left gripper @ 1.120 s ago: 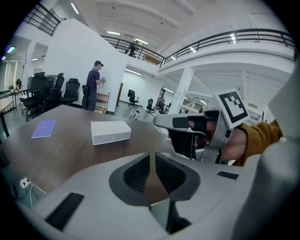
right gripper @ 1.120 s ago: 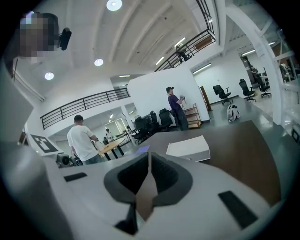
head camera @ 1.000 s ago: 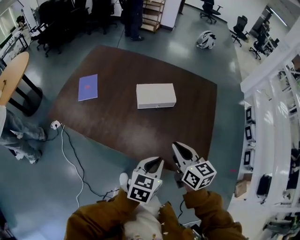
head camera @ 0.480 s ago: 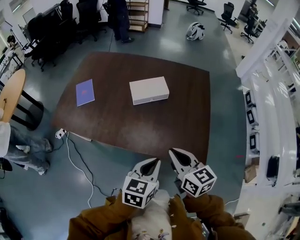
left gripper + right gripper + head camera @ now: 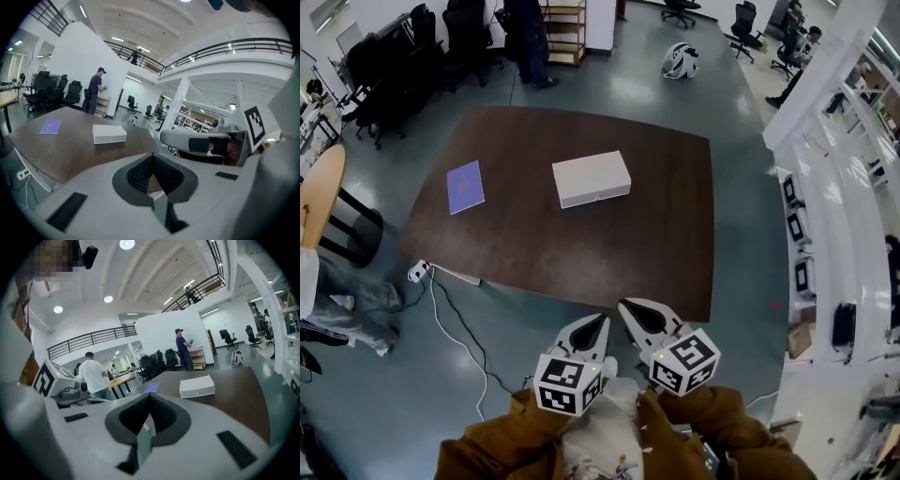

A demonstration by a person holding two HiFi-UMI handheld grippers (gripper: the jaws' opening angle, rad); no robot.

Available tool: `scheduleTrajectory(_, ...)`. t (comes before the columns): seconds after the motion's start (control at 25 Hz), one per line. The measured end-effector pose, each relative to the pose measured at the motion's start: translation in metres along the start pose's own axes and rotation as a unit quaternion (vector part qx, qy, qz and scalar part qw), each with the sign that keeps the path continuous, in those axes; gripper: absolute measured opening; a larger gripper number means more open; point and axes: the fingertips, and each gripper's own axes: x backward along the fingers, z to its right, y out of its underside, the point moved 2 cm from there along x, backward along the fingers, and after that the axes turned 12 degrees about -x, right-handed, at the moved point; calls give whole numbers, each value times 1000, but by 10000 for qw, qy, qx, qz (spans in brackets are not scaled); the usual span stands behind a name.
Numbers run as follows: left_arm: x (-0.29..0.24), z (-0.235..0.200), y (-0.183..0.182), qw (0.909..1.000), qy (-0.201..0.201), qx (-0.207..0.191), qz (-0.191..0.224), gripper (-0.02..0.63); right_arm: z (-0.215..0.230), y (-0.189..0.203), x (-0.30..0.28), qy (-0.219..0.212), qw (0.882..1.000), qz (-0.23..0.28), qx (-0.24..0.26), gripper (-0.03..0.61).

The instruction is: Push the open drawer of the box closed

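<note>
White box (image 5: 592, 178) on brown table (image 5: 534, 248), drawer front flush (small pull showing) | left gripper (image 5: 594, 328), right gripper (image 5: 634, 313) side by side off the near edge; both jaws pressed together, empty

My left gripper (image 5: 600, 321) and right gripper (image 5: 624, 306) are smooth white shells with dark grey ribbed pads (image 5: 136, 174) lining the jaws. Each carries a cube (image 5: 567, 384) printed with black-and-white square markers. My sleeves (image 5: 487, 448) are rust-brown, over a pale speckled garment (image 5: 598, 448).
</note>
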Motion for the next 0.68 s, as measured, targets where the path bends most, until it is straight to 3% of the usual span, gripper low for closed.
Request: scheduleTrajectory(0.68,12,-8,-5,10000,-17,-37,24,6,-12,5,-5,-30,9999,-144,-2,5)
